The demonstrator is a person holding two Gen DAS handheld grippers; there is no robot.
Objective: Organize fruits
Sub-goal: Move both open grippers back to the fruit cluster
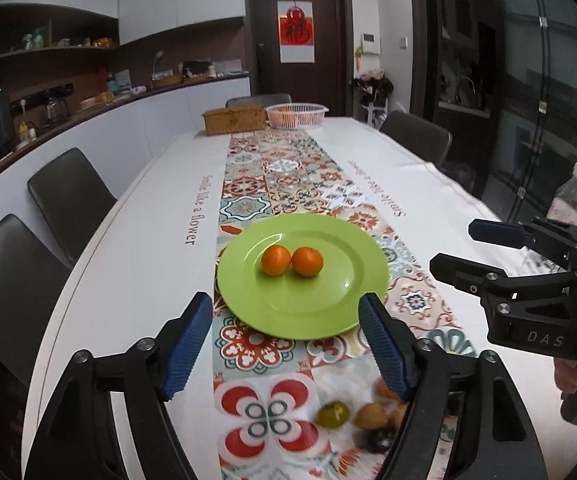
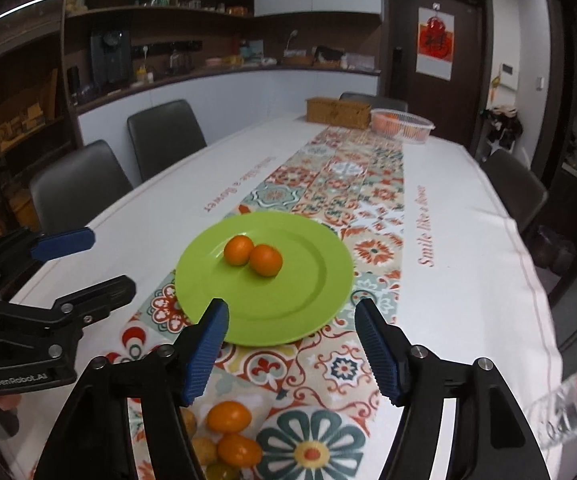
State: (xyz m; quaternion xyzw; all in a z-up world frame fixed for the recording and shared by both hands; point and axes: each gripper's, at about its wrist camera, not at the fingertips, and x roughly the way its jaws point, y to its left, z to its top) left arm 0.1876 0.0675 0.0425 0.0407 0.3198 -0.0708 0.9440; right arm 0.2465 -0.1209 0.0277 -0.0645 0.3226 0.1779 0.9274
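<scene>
Loose fruit blurred and partly hidden

The fruit pile (image 1: 362,420) is blurred; the right gripper (image 2: 290,346) hides part of it.

Domestic kitchen-dining room. A long dining table (image 1: 136,240) under a patterned runner (image 1: 288,184) is ringed by dark chairs (image 1: 68,196); at left, a counter (image 2: 224,74) and shelves (image 2: 160,8) carry kitchenware; far end, a dark door (image 1: 296,36) with a red hanging.

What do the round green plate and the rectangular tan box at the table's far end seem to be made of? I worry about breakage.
Round green plate: likely glossy plastic or melamine; uniform colour, bright highlights; glazed ceramic possible. Rectangular tan box: apparently woven wicker or rattan; textured matte sides.
</scene>
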